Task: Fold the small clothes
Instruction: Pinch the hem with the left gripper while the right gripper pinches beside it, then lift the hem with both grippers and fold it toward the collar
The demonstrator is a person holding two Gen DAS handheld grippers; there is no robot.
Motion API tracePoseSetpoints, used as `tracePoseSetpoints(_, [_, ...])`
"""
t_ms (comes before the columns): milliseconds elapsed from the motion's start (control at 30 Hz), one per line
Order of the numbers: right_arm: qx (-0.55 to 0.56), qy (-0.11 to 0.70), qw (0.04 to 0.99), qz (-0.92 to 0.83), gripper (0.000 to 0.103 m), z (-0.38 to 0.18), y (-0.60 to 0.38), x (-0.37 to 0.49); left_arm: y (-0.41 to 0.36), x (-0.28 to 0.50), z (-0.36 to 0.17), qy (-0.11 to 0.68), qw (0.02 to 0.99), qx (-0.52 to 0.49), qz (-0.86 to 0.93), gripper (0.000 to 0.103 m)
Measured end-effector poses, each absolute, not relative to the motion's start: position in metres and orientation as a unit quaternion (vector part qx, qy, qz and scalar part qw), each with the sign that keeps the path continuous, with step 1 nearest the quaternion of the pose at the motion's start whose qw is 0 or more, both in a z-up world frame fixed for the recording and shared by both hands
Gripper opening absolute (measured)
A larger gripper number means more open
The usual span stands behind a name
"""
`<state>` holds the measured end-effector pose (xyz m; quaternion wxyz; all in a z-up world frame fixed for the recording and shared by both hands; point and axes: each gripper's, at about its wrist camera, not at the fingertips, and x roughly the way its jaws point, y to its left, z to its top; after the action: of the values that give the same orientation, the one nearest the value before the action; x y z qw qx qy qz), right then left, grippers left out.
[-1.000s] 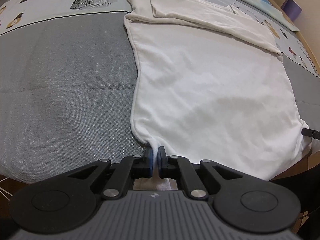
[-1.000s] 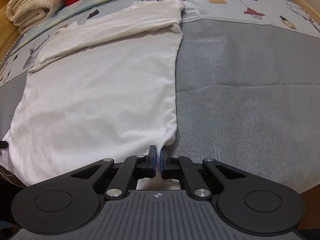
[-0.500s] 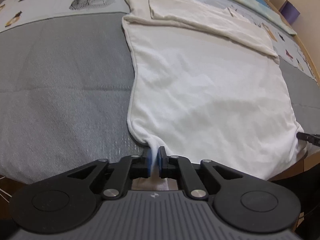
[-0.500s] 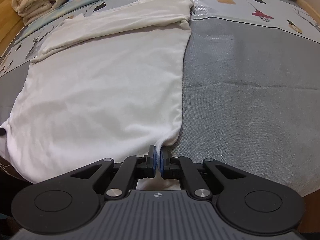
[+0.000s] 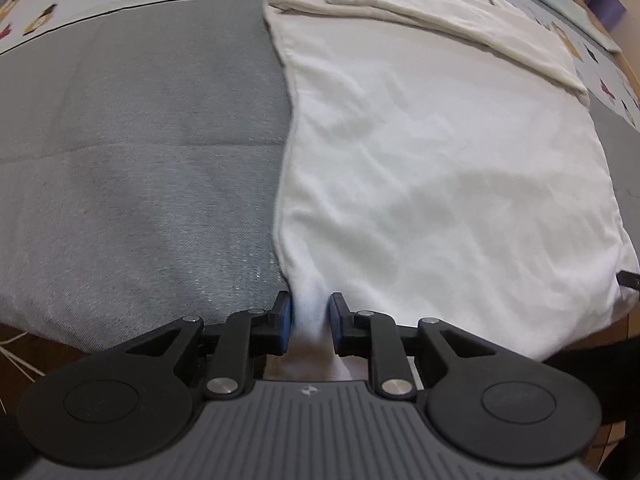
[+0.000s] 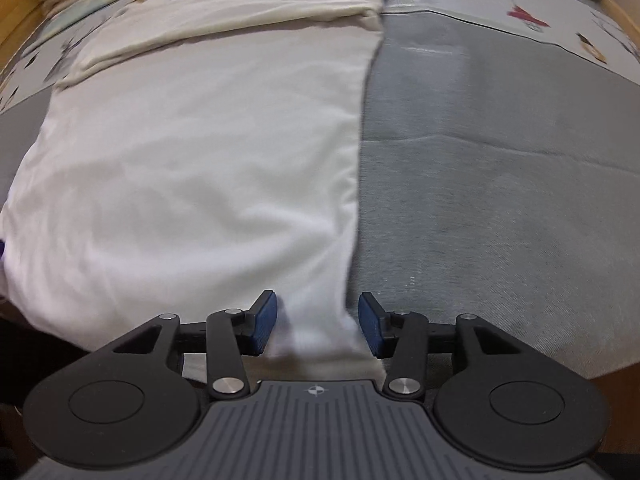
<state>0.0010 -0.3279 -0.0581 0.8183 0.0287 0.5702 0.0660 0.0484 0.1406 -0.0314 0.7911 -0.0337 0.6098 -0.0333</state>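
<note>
With the white shirt (image 5: 440, 184) spread flat on the grey mat (image 5: 140, 160), sleeves folded across its far end and its near hem at the mat's near edge, both tongs have just been opening — the step in hand looks like letting go of the two hem corners. The left gripper (image 5: 310, 322) stands narrowly parted with the left corner loose between its pads, and the right gripper (image 6: 318, 324) is wider, the right corner lying slack in the gap and clamped by neither pad. To do it well, open fully before lifting straight off the mat — any snagged cloth would drag the hem askew.
</note>
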Motion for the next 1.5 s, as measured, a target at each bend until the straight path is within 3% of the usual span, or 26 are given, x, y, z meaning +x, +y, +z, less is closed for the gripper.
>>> tracePoseSetpoints(100, [0.033,0.563,0.823,0.066,0.015,-0.055,-0.330,0.003,0.144,0.046,-0.029,0.606,0.794,-0.041,-0.025,0.022])
tracePoseSetpoints(200, [0.043,0.554,0.829,0.064,0.007,-0.053,-0.333,0.004,0.140,0.045,-0.031,0.609,0.792,-0.030,-0.033,0.022])
tracePoseSetpoints(267, [0.045,0.550,0.831,0.067,0.006,-0.053,-0.332,0.005,0.137,0.045,-0.031,0.604,0.796,-0.027,-0.041,0.011])
tracePoseSetpoints(333, [0.042,0.549,0.832,0.068,0.006,-0.052,-0.329,0.006,0.134,0.045,-0.029,0.597,0.800,-0.028,-0.047,0.006])
tracePoseSetpoints(800, [0.117,0.481,0.865,0.084,0.004,-0.022,-0.351,-0.005,0.128,0.029,0.014,0.513,0.853,-0.054,-0.078,0.005])
tracePoseSetpoints(1267, [0.262,0.361,0.888,0.112,0.003,0.070,-0.417,-0.047,0.145,-0.028,0.132,0.407,0.895,-0.111,-0.142,0.005])
tracePoseSetpoints(1500, [0.261,0.343,0.894,0.125,0.003,0.109,-0.433,-0.061,0.152,-0.001,0.145,0.422,0.890,-0.102,-0.143,0.005])
